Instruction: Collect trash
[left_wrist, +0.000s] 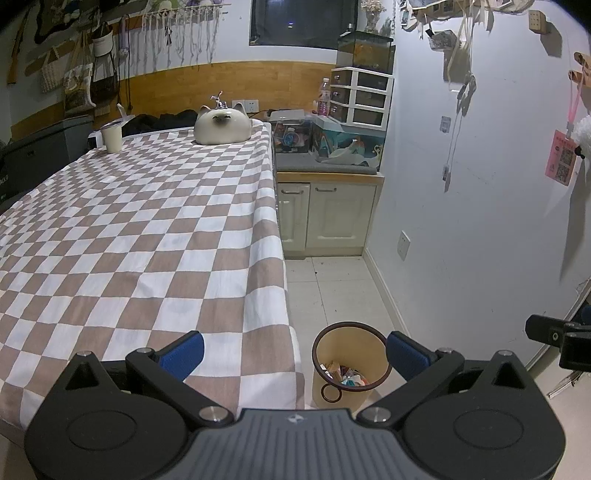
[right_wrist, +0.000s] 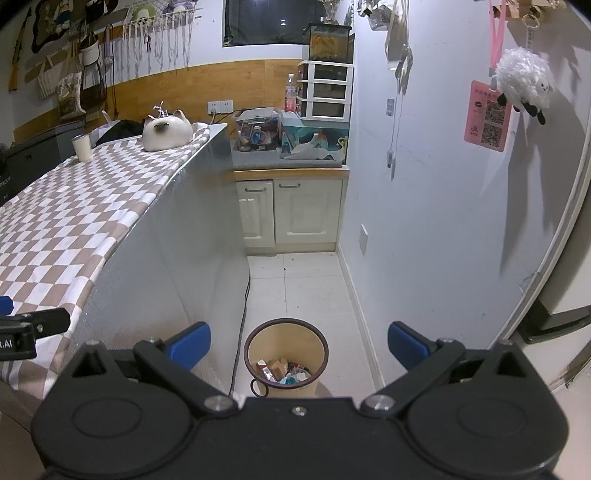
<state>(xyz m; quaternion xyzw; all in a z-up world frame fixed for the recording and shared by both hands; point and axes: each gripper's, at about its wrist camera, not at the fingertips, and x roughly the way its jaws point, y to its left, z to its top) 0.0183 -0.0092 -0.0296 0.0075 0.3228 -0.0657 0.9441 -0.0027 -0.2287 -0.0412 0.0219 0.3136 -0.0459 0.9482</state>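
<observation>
Tiled floor (right_wrist: 295, 291) lies bare beyond bin (right_wrist: 286, 363).

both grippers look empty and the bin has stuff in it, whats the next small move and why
Probably swing the left gripper toward the cream paper cup at the far end of the brown-and-white checkered tablecloth. Both grippers are open and empty, the round beige waste bin on the floor already holds wrappers, and the cup looks like the only possible trash left on the table.

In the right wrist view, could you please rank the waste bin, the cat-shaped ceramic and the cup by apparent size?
1. Waste bin, though it is nearest the camera.
2. Cat-shaped ceramic.
3. Cup, plainly smallest.
</observation>
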